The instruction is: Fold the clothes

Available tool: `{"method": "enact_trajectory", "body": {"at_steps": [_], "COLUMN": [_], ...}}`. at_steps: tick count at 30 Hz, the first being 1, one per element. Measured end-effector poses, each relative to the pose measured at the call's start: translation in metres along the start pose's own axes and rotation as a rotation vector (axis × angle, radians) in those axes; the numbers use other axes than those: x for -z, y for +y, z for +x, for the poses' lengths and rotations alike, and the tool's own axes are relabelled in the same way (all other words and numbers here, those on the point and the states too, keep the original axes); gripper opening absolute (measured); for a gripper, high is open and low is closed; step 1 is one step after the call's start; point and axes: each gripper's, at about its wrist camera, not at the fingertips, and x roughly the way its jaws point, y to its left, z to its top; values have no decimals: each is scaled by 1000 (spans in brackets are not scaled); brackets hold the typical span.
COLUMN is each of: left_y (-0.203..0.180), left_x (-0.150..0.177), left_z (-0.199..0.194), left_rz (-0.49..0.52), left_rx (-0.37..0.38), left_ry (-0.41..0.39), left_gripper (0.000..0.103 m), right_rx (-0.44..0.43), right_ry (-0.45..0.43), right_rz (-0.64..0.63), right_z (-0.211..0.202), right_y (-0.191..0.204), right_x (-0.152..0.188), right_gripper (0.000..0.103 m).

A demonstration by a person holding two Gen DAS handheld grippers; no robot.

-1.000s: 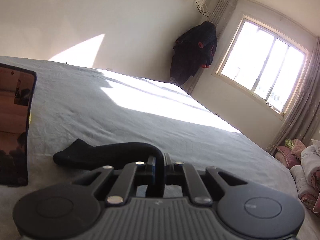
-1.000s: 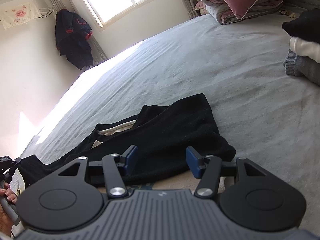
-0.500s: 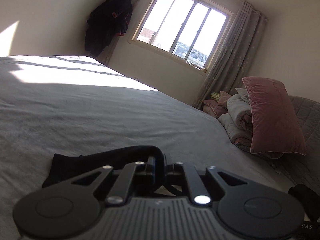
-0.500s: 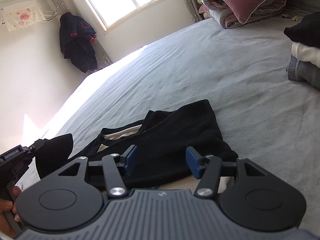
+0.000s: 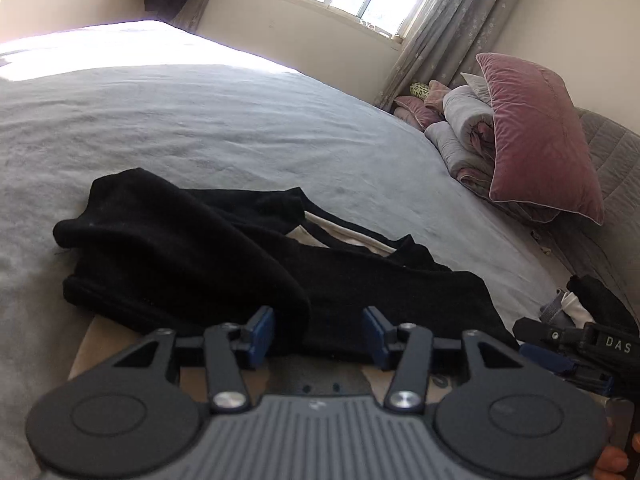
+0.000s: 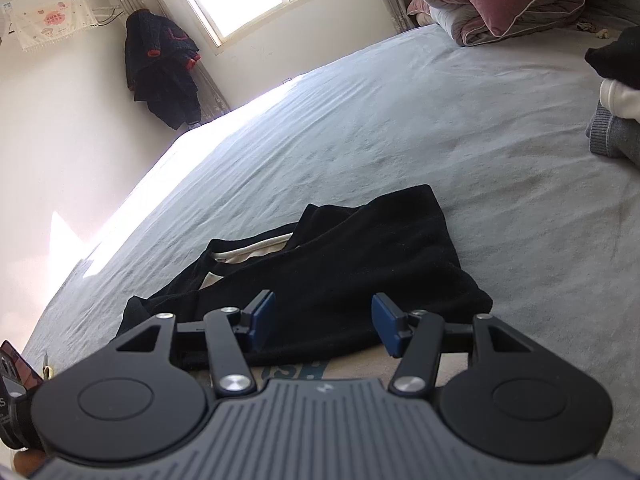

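Your left gripper (image 5: 318, 334) has just released the sleeve (image 5: 180, 248); it lies folded over the black garment (image 6: 340, 280) at 10 o'clock. Both grippers, right gripper (image 6: 323, 328) too, stand open, so this fold is done.

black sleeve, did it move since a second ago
Yes. The black sleeve now lies folded over the black garment, nearer the pink pillow; the left gripper has opened.

Left claw (image 5: 318, 334) low, blue pads spread apart, right claw (image 6: 324, 326) likewise spread, both level, pointing forward
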Motion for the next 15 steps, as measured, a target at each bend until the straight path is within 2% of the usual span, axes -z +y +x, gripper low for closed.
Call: {"method": "enact_trajectory", "body": {"at_steps": [3, 4, 6, 8, 13, 14, 15], "left_y": [3, 6, 21, 43, 114, 127, 136], "left_x": [-10, -12, -15, -18, -26, -26, -26], "left_z": [-27, -35, -47, -54, -60, -62, -63], "left_rz": [6, 4, -21, -87, -250, -276, -306], "left_rx": [-7, -32, -116, -227, -510, -529, -514], "left_ry": [-43, -64, -113, -145, -88, -68, -59], "left_gripper": [66, 71, 76, 78, 78, 78, 78], "right_rx": [-24, -28, -39, -61, -122, -143, -163], "right_ry": [15, 19, 36, 69, 117, 124, 131], "right_rz": [-28, -42, -66, -113, -295, -336, -378], "right_z": [-1, -2, -1, 5, 32, 40, 48], "right_y": [11, 16, 27, 46, 112, 128, 144], "right_x": [1, 2, 6, 11, 30, 34, 39], "right_gripper": [58, 59, 60, 60, 62, 63, 65]}}
